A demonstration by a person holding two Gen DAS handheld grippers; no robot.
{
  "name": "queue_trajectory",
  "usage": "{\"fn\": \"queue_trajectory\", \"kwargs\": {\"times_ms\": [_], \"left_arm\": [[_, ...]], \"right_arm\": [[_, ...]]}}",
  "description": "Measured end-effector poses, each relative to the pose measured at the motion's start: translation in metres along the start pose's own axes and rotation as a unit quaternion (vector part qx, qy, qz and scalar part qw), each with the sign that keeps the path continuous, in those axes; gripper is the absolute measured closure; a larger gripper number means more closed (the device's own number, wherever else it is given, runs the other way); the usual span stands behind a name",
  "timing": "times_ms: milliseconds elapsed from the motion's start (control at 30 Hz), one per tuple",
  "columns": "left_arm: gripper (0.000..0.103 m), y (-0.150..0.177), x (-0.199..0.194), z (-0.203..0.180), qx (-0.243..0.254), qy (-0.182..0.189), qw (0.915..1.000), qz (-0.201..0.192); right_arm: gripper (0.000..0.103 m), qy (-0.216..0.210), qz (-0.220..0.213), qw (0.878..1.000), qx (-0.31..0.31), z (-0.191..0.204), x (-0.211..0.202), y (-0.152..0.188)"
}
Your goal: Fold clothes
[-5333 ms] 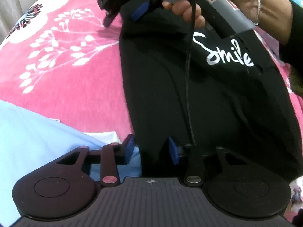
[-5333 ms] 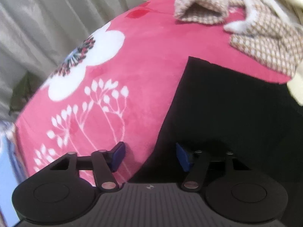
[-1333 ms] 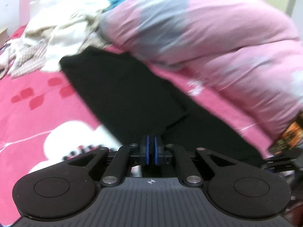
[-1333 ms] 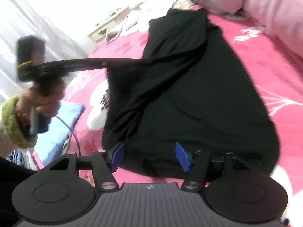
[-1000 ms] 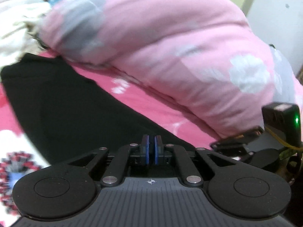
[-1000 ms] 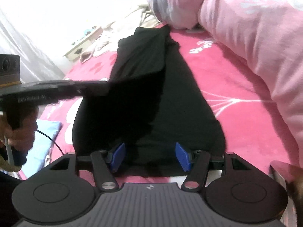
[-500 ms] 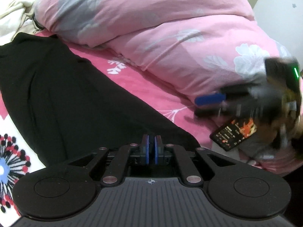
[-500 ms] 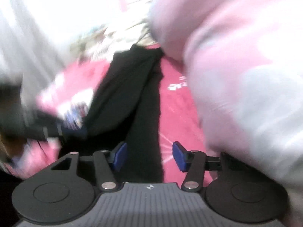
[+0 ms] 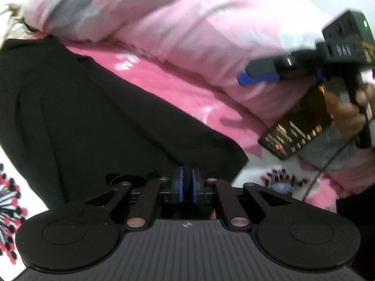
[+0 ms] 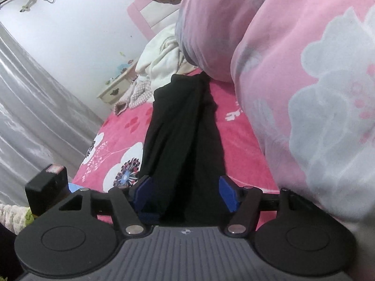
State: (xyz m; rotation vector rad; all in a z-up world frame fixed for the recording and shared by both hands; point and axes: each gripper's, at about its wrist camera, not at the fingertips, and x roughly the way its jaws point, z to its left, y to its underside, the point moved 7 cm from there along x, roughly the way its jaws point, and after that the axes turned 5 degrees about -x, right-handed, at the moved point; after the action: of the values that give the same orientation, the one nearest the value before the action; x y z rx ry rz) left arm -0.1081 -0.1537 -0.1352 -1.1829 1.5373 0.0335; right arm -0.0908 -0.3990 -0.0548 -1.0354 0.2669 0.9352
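Note:
A black garment (image 9: 93, 107) lies stretched out in a long folded strip on the pink flowered bedspread (image 9: 164, 79). My left gripper (image 9: 187, 185) sits low at the garment's near hem. Its jaws are opening, with a narrow gap between the blue pads; I cannot tell whether cloth is still in the gap. In the right wrist view the same garment (image 10: 182, 135) runs away from my right gripper (image 10: 185, 194). That gripper's jaws are opening and stand wide above the near end, pads clear of the cloth. The right gripper (image 9: 255, 76) also shows at the upper right of the left wrist view, with a hand (image 9: 351, 112) holding it.
A bulky pink quilt (image 10: 304, 93) crowds the garment's right side. A black packet with orange print (image 9: 300, 121) lies by the quilt. White and checked clothes (image 10: 159, 61) are heaped at the head of the bed, beside a small cabinet (image 10: 114, 91) and grey curtains (image 10: 35, 117).
The left pads, pressed together before, have parted a little, and the left gripper has sunk toward the hem. The right gripper has swung to the garment's near end and steadied.

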Motion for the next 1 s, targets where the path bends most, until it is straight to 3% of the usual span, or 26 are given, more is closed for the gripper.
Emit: {"fn": "queue_trajectory", "kwargs": {"times_ms": [33,233,333,533,733,867,1000], "left_arm": [[0.069,0.002,0.000,-0.002,-0.001,0.009,0.9999,0.007],[0.045,-0.001,-0.025,-0.008,-0.024,0.070,0.9972,-0.010],[0.043,-0.008,-0.038,0.004,-0.064,0.084,0.9939,-0.030],[0.043,-0.010,-0.048,0.037,-0.112,0.044,0.9920,-0.038],[0.043,0.000,-0.056,0.047,-0.097,0.003,0.9949,-0.028],[0.043,0.013,-0.072,0.050,-0.082,-0.013,0.9963,-0.021],[0.043,0.028,-0.090,0.062,-0.088,-0.027,0.9953,-0.028]], "right_arm": [[0.036,-0.002,-0.001,1.000,0.001,0.001,0.000,-0.001],[0.035,-0.009,-0.017,1.000,-0.021,0.014,0.016,-0.005],[0.035,-0.009,-0.021,0.999,-0.042,0.023,0.027,-0.002],[0.036,-0.005,-0.011,0.995,-0.101,0.046,0.060,0.020],[0.036,-0.005,-0.004,0.994,-0.113,0.052,0.068,0.022],[0.036,0.032,-0.007,0.996,-0.084,0.037,0.058,0.013],[0.036,0.067,0.021,0.995,-0.073,0.030,0.051,0.021]]}}
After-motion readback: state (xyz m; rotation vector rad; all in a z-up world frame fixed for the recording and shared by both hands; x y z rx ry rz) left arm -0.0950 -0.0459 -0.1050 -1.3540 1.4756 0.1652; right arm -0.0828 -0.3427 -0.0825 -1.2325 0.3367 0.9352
